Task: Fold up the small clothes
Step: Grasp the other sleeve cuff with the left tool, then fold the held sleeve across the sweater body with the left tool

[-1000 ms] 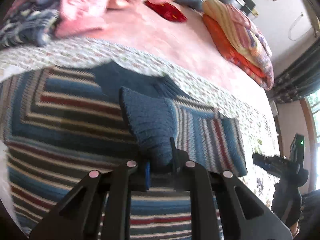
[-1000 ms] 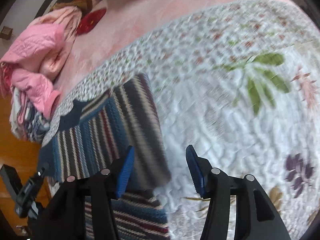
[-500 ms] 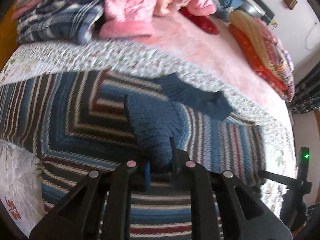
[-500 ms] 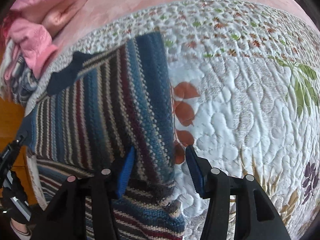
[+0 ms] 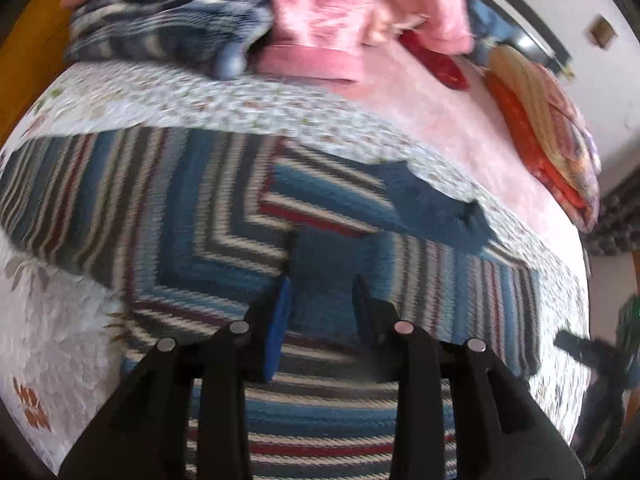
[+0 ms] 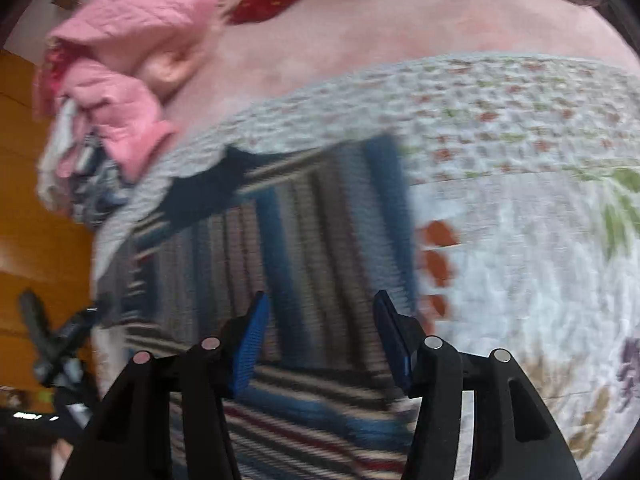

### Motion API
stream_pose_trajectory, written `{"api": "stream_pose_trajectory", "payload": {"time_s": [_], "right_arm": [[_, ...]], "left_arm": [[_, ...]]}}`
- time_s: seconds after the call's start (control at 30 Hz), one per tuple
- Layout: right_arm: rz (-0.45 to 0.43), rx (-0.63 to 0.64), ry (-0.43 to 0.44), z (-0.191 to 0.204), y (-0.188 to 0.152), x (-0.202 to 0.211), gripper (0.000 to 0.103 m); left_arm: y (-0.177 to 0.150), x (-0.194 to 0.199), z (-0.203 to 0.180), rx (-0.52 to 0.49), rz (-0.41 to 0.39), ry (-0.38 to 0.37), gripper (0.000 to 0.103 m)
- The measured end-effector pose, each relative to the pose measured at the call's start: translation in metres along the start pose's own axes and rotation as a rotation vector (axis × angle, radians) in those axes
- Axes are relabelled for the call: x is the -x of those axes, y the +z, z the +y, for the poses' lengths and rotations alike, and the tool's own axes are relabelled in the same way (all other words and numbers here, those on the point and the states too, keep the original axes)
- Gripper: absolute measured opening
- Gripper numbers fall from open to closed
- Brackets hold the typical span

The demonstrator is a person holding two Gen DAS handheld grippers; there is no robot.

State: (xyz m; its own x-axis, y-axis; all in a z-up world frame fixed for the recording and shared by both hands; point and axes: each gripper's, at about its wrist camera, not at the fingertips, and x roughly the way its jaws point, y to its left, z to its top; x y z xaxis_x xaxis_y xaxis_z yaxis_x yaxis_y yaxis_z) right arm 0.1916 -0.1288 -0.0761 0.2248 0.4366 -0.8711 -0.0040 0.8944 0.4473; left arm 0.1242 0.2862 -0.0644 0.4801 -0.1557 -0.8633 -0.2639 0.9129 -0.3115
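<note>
A knitted sweater striped in blue, grey, white and dark red lies flat on the quilt, also seen in the right wrist view. Its plain blue cuff rests on the sweater's body, folded inward. My left gripper is open, one finger on either side of that cuff. My right gripper is open too, low over the striped cloth near the sweater's right edge, holding nothing. The dark blue collar points toward the far side of the bed. Both views are motion-blurred.
The sweater lies on a white quilt with leaf prints, over a pink bedspread. A pile of pink clothes and plaid garments sits at the far side. Folded orange bedding is at the far right. A wooden floor lies beyond the bed's left edge.
My left gripper has opened and let go of the blue cuff, which now lies on the sweater. The right gripper stayed open and shifted further over the striped cloth.
</note>
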Motion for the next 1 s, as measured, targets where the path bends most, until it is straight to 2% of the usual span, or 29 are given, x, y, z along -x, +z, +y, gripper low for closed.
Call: {"api": "stream_pose_trajectory", "payload": {"time_s": [0.1,0.2,0.3,0.47,0.53,0.6,0.7,0.8,0.9,1.0], "right_arm": [[0.047,0.027,-0.004,0.013,-0.007,-0.019,0.055],[0.086,0.072,-0.082,0.016,-0.016,-0.038,0.055],[0.116,0.073,-0.119,0.006,-0.024,-0.053,0.051],[0.115,0.076,-0.132,0.007,-0.025,-0.063,0.051],[0.115,0.094,-0.148,0.012,-0.026,-0.063,0.051],[0.097,0.091,-0.127,0.017,-0.025,-0.053,0.051],[0.058,0.064,-0.049,0.029,-0.018,-0.033,0.053],[0.012,0.089,-0.013,0.047,-0.016,-0.015,0.059],[0.002,0.107,-0.013,0.06,-0.02,-0.012,0.067],[0.026,0.139,-0.04,0.068,-0.027,-0.024,0.067]], "left_arm": [[-0.008,-0.018,-0.013,-0.017,0.042,-0.018,0.037],[-0.019,-0.047,-0.017,-0.006,0.1,0.01,0.038],[-0.026,-0.067,-0.011,0.005,0.14,0.031,0.038],[-0.026,-0.073,-0.01,-0.05,0.151,0.022,0.038],[-0.022,-0.07,-0.007,-0.029,0.172,0.006,0.038],[-0.017,-0.058,0.0,0.009,0.186,-0.009,0.038],[-0.007,-0.025,0.021,0.018,0.16,-0.008,0.044],[0.006,0.006,0.065,0.02,0.112,0.074,0.057],[0.013,0.03,0.13,0.115,0.087,0.135,0.062],[0.013,0.04,0.2,0.273,0.093,0.143,0.062]]}}
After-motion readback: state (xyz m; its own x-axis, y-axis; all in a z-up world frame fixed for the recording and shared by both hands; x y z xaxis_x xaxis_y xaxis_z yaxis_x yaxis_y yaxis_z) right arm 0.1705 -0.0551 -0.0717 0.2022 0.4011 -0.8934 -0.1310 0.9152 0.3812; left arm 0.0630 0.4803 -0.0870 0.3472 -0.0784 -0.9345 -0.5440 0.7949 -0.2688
